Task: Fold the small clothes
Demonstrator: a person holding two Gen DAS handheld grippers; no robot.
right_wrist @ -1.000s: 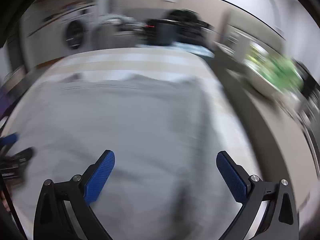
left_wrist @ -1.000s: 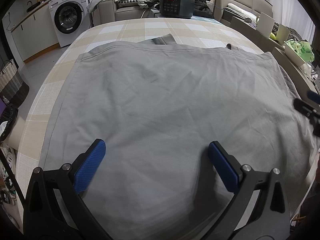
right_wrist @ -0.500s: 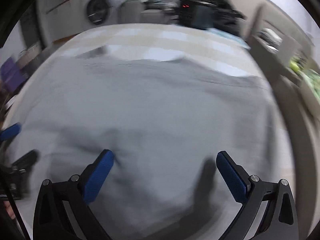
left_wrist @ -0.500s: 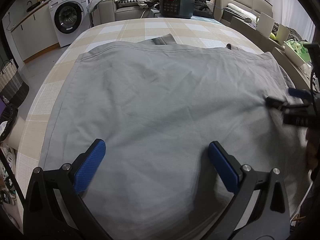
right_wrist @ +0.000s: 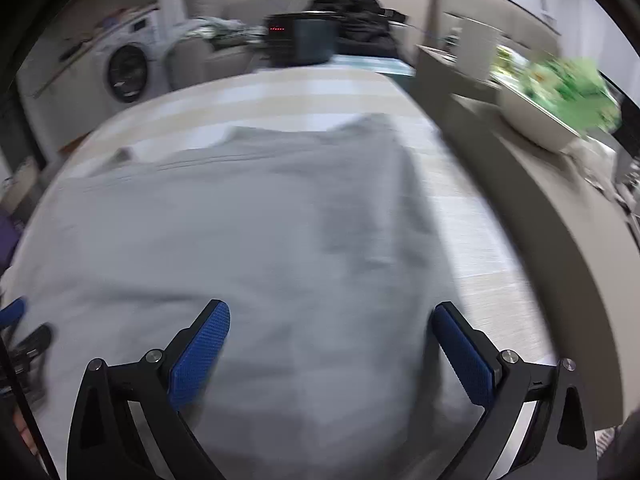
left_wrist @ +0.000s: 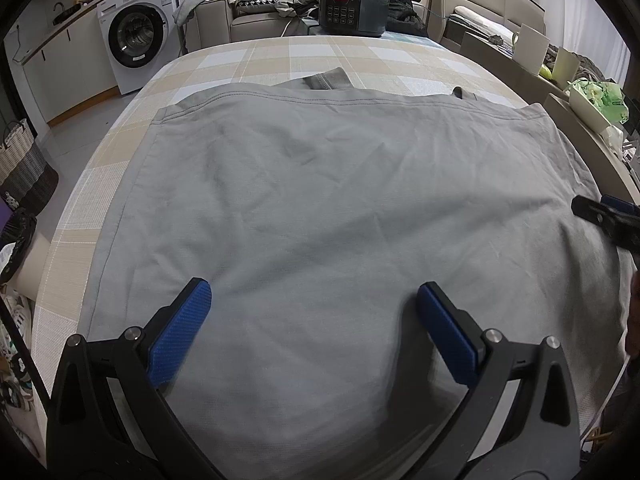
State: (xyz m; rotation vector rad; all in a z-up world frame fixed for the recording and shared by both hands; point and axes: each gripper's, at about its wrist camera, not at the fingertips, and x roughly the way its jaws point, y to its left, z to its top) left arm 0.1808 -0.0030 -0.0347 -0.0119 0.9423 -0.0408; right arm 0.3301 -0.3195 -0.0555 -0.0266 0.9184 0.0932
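Since half a second ago the right gripper (left_wrist: 600, 216) has slid back toward the right edge of the left wrist view, where it now sits at the right side of the wrinkled grey cotton garment (left_wrist: 340, 216) that's spread flat over the beige-and-white checked bench (left_wrist: 280, 56), while the left gripper (left_wrist: 314, 320) hangs over the near part of the cloth with its blue-padded fingers (left_wrist: 180, 332) wide apart and nothing between them. Over in the right wrist view everything's pretty motion-blurred, but the right gripper (right_wrist: 330, 344) has its fingers (right_wrist: 200, 352) spread wide too, empty, above the garment's (right_wrist: 240, 232) near right part, and the left gripper (right_wrist: 20, 328) pokes in at the left edge.
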